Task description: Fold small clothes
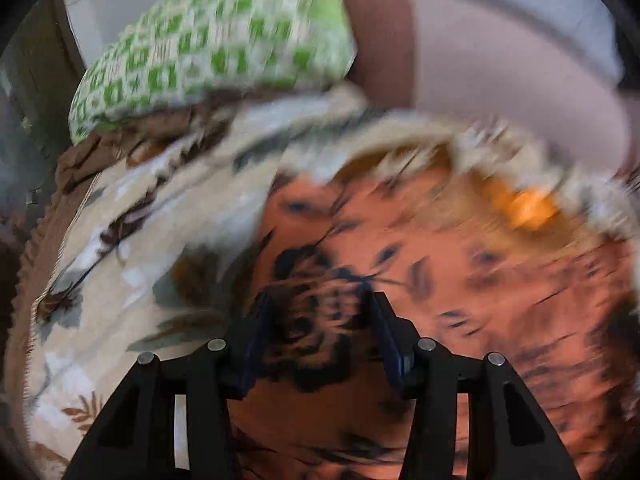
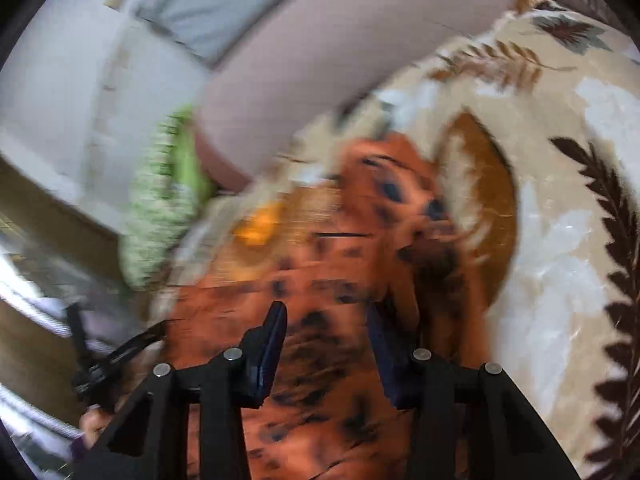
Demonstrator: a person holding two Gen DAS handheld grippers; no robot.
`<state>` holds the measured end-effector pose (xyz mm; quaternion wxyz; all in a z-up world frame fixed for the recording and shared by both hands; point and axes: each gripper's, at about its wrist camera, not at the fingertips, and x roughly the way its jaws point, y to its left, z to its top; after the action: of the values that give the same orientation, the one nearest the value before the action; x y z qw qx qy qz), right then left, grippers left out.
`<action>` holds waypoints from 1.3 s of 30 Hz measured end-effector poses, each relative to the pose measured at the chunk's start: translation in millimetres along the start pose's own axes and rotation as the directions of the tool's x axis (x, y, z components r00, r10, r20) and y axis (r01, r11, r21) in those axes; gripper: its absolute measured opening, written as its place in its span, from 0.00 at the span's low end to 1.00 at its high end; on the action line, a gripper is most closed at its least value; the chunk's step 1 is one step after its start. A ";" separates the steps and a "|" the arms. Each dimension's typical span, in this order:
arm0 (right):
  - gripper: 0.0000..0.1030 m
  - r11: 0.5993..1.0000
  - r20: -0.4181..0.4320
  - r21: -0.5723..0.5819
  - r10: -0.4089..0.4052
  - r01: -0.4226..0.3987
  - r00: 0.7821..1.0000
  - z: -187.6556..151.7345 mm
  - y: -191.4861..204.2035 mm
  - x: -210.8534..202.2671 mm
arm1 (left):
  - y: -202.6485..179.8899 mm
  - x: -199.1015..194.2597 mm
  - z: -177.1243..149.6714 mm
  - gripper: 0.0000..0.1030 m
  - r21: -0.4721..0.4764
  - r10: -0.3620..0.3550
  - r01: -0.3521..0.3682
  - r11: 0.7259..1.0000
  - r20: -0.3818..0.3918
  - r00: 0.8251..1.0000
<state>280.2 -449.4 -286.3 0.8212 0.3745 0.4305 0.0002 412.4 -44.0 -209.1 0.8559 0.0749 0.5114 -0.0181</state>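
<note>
Orange garment (image 1: 460, 280) — both claws part-open over it.

Garment (image 1: 460, 280): lies spread on the blanket, under and ahead of both grippers.
Blanket (image 1: 120, 240): covers the bed; extends left of the garment in the left wrist view, right of it in the right wrist view.
Pillow (image 1: 216, 52): sits at the far end of the blanket, beyond the garment, beside the headboard.
Headboard (image 1: 500, 72): stands behind the garment, right of the pillow.
Left gripper (image 1: 320, 304): over the garment's near part.
Right gripper (image 2: 326, 316): over the garment; the left gripper shows at its lower left.
</note>
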 end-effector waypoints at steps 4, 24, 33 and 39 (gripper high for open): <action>0.37 0.998 -0.002 0.047 0.044 -0.044 0.999 7.6 -9.5 1.9 | 9.6 4.6 -15.7 0.73 -0.002 0.023 -0.023 1.000 0.035 0.999; 0.70 0.989 0.078 0.039 0.139 -0.143 0.987 -148.2 -37.9 -234.0 | 129.6 -169.5 -215.5 0.72 0.028 -0.107 0.108 0.994 -0.015 0.994; 0.70 0.994 -0.044 0.103 0.040 -0.035 0.998 -204.7 -83.7 -244.3 | 151.7 -173.4 -256.9 0.72 -0.019 -0.172 0.171 0.985 -0.063 0.983; 0.70 0.992 -0.084 0.124 0.003 0.007 0.996 -210.4 -103.3 -227.2 | 149.8 -162.3 -268.2 0.72 -0.066 -0.232 0.226 0.972 -0.107 0.967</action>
<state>-44.8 -467.6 -262.6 0.7775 0.4242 0.4642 -0.0116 117.1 136.0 -175.1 0.8191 -0.0066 0.5650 -0.0988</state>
